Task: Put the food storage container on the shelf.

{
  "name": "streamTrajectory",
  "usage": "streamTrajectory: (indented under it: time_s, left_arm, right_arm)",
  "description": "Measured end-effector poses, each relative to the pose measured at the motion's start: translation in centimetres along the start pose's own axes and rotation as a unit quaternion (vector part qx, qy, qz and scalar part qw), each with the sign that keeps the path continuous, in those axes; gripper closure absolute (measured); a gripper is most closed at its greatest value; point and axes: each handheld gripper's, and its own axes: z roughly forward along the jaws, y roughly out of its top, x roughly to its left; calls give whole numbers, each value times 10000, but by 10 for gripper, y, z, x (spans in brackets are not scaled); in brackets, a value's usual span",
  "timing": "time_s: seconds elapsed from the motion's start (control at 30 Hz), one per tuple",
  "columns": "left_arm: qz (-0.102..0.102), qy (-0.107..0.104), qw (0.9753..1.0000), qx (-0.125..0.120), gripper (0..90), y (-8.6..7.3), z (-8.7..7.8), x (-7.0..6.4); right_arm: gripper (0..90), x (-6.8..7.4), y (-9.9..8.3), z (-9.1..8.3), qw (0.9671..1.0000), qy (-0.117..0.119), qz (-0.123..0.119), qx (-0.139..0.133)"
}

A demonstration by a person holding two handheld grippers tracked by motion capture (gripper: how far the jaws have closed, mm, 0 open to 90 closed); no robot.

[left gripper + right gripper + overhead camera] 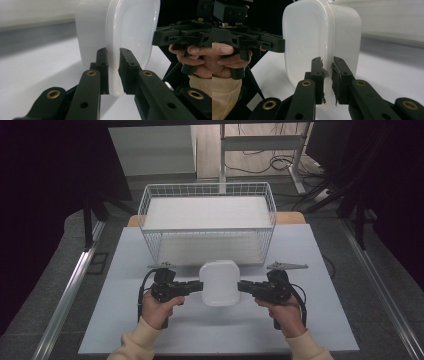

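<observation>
A white plastic container (219, 282) with a lid sits on the table between my two grippers. My left gripper (199, 286) is shut on the lid's rim at the container's left side; in the left gripper view the container (100, 32) fills the middle, and the jaws of the left gripper (113, 72) pinch its rim. My right gripper (240, 286) is shut on the rim at the right side. The right gripper view has the container (307, 37) ahead, and the right gripper (327, 80) clamps the rim there.
A white wire basket (145, 212) stands just behind the container at the table's far edge. The light table top (210, 330) spreads out toward the near edge. Beyond the table are floor cables and a desk frame.
</observation>
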Motion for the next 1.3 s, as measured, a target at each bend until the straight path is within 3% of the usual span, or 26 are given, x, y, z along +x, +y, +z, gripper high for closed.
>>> streamTrajectory:
  time_s: [0.47,0.97,1.3]
  left_arm:
    - [293,149,9994,-115,791,22,-19,-11]
    - [528,230,9979,-309,794,48,-41,-20]
    - [724,362,9958,-426,795,73,-60,-30]
  right_arm:
    - [798,10,20,-3,9996,76,-187,-214]
    - [797,25,53,-7,9981,84,-473,-397]
    - [797,37,79,-10,9969,134,-580,-521]
